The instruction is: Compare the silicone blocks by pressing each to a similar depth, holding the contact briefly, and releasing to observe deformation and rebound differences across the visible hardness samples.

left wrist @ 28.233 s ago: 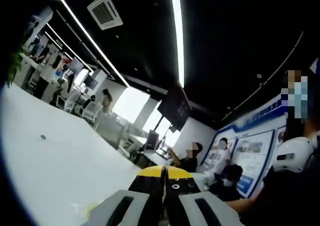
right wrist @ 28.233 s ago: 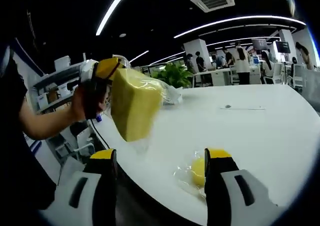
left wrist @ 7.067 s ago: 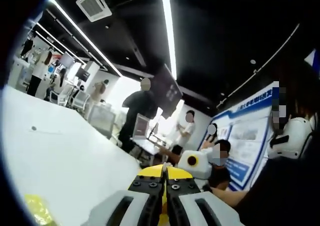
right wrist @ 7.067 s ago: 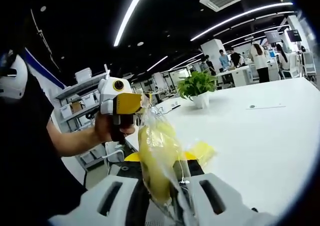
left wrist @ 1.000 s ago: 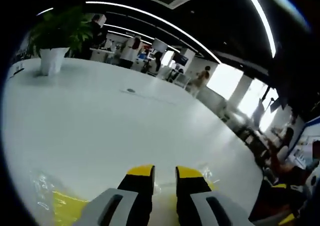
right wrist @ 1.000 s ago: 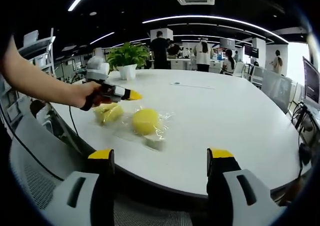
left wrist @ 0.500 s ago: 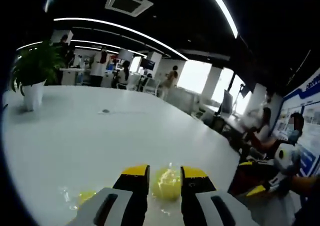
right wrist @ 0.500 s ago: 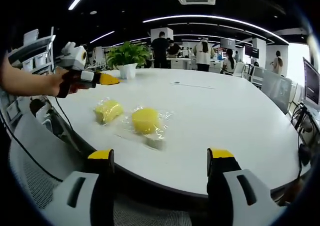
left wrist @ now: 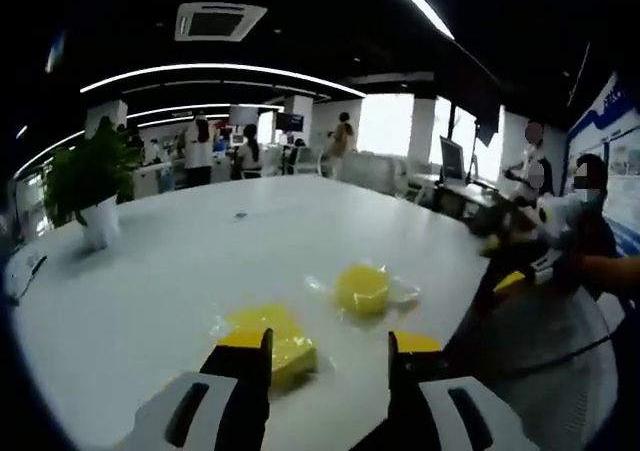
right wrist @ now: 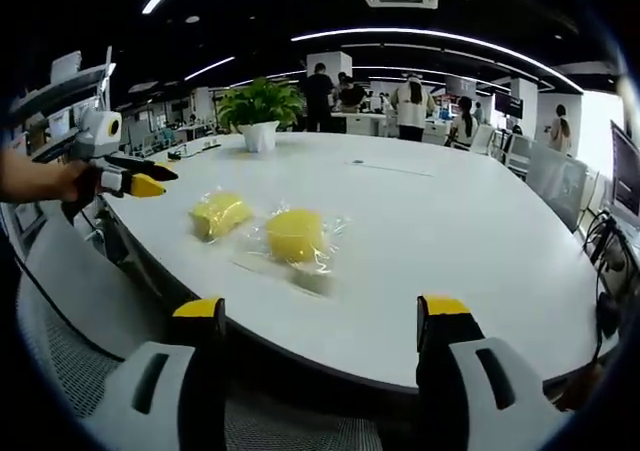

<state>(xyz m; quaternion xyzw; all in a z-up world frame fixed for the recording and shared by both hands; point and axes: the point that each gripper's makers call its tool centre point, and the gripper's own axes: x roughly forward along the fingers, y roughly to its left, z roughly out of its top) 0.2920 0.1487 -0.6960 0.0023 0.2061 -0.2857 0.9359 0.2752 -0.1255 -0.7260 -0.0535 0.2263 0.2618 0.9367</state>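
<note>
I'm seeing my right gripper (right wrist: 320, 346) hanging jaws apart off the white table's (right wrist: 480, 241) edge | square yellow block (right wrist: 219, 214) and round yellow block (right wrist: 294, 235) lying bagged side by side | left gripper (right wrist: 140, 183) hovering beside the table

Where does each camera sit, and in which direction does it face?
Left gripper view: rides the left gripper, facing across the white table at the square block and round block; own jaws apart.
Right gripper view: rides the right gripper, off the table edge, facing the plant; own jaws wide apart.
Shared: both blocks, table, plant, each other's gripper.
</note>
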